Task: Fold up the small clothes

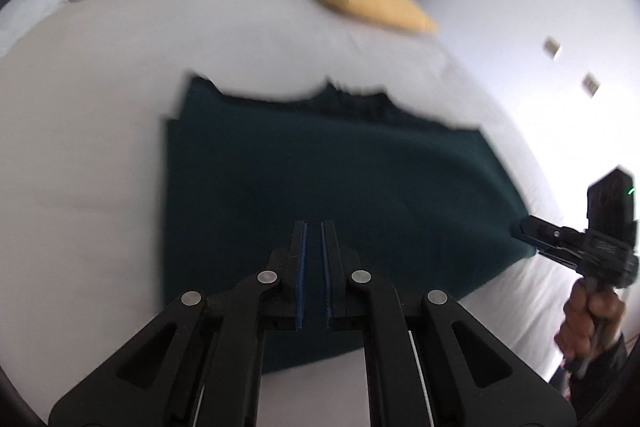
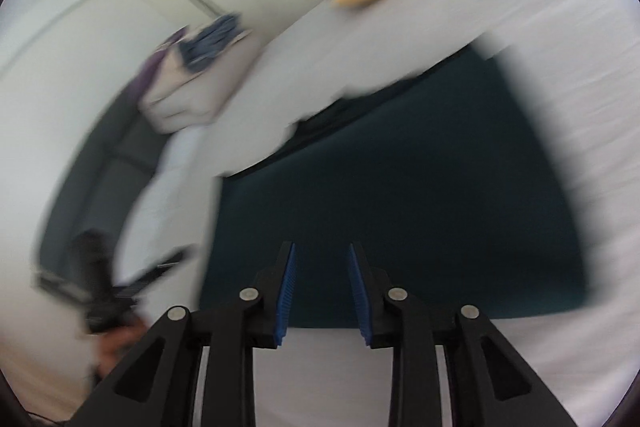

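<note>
Dark-teal folded garment [image 1: 320, 183] lies flat mid-bed [image 1: 100, 107], below the yellow pillow [image 1: 372, 3]; your left gripper [image 1: 314, 227] jaws are nearly together, right gripper [image 2: 320, 251] jaws apart and empty, so a careless sweep could drag its fold open.

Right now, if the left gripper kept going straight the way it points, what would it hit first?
Most likely the dark green garment lying flat on the white bed. The left gripper has its jaws nearly together with nothing between them, aimed down at the cloth's middle. Depth is unclear through the blur.
</note>
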`<action>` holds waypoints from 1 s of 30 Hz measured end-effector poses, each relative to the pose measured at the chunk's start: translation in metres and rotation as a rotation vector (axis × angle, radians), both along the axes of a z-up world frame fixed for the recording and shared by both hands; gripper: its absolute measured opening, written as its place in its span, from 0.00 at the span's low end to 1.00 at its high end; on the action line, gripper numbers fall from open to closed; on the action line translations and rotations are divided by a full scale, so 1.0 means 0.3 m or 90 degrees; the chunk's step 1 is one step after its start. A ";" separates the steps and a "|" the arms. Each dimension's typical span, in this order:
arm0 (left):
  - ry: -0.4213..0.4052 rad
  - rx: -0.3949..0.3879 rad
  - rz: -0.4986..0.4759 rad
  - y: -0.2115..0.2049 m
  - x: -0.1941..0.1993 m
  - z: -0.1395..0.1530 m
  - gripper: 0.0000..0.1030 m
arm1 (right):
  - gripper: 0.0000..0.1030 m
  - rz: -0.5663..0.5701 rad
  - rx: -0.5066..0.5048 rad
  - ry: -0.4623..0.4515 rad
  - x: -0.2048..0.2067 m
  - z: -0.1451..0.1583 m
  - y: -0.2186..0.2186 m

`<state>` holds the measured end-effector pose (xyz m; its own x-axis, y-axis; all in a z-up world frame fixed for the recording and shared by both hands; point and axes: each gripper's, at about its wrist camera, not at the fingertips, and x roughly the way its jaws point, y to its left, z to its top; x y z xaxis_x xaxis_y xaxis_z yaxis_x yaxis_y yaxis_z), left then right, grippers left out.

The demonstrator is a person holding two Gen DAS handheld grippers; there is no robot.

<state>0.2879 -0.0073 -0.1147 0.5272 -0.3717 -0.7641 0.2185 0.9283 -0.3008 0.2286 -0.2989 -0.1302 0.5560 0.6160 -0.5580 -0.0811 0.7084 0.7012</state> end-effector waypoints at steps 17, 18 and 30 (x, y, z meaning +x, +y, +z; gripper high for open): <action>0.078 -0.067 0.036 0.093 -0.060 -0.211 0.06 | 0.00 -0.233 0.088 0.050 -0.143 -0.254 -0.353; 0.079 -0.073 0.038 0.103 -0.064 -0.217 0.06 | 0.00 -0.253 0.088 0.042 -0.172 -0.241 -0.382; 0.073 -0.066 0.052 0.132 -0.108 -0.222 0.06 | 0.36 -0.071 0.028 -0.025 -0.020 -0.054 -0.002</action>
<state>0.2555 0.0323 -0.1811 0.4697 -0.4119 -0.7808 0.1025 0.9039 -0.4152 0.2227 -0.2994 -0.1464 0.6430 0.5731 -0.5081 -0.0320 0.6829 0.7298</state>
